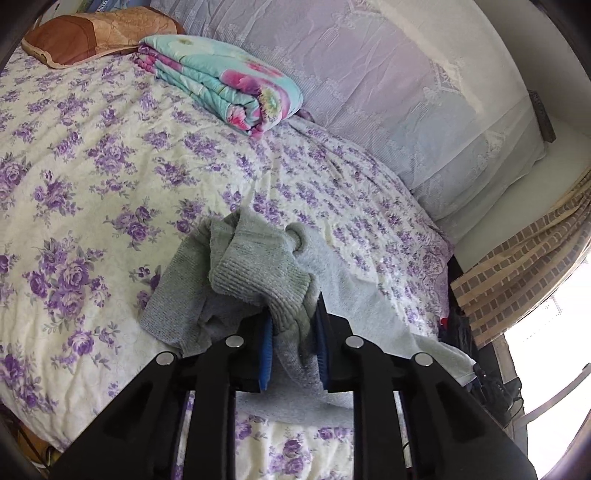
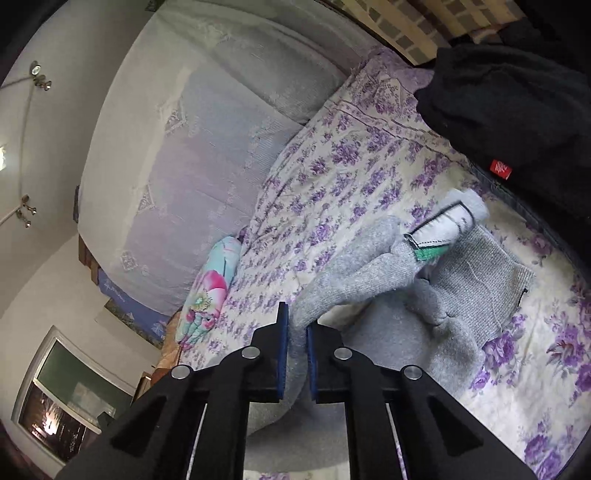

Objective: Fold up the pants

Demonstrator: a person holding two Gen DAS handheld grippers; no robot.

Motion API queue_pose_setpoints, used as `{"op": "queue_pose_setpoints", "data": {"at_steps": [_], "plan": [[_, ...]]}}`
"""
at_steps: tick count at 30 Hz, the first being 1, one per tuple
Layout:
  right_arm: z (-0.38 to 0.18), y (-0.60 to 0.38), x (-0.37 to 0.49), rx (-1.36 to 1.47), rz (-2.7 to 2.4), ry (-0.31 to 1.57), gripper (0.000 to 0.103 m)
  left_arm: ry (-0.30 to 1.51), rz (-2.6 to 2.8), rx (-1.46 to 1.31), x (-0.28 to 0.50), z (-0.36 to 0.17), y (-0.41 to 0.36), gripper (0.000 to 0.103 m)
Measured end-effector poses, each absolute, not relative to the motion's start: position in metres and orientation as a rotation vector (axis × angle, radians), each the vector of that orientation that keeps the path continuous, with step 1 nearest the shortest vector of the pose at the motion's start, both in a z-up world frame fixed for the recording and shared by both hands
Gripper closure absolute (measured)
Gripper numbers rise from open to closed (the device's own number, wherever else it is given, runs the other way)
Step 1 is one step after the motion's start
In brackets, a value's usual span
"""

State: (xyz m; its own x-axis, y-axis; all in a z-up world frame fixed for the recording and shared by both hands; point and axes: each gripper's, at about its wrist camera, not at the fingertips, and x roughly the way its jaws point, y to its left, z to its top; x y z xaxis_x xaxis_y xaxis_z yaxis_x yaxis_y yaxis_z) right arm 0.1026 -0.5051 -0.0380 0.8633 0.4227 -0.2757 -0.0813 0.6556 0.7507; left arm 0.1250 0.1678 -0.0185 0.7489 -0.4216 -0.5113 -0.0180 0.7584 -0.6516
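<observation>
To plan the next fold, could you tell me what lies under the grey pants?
Under the grey pants only the purple-flowered bedspread shows around them; whatever lies beneath the bunched cloth is hidden.

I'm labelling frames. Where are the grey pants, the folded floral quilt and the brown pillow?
grey pants [image 1: 255, 266]: left wrist view, bunched ribbed fabric.
folded floral quilt [image 1: 221, 81]: left wrist view, top face.
brown pillow [image 1: 92, 33]: left wrist view, middle.
</observation>
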Motion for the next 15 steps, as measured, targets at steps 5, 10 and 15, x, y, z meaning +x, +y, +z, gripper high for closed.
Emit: {"op": "queue_pose_setpoints", "data": {"at_steps": [5,10,15], "plan": [[-0.007,-0.508,0.088,0.805,0.330,0.387,0.094,0.621,-0.263,-0.724,0.115,0.018,0.179,0.085],[-0.002,-0.504,0.137,0.810,0.332,0.418,0.094,0.649,-0.234,-0.700,0.164,0.033,0.175,0.085],[-0.006,-0.497,0.254,0.799,0.305,0.513,0.094,0.722,-0.163,-0.730,0.257,0.020,0.174,0.085]]}}
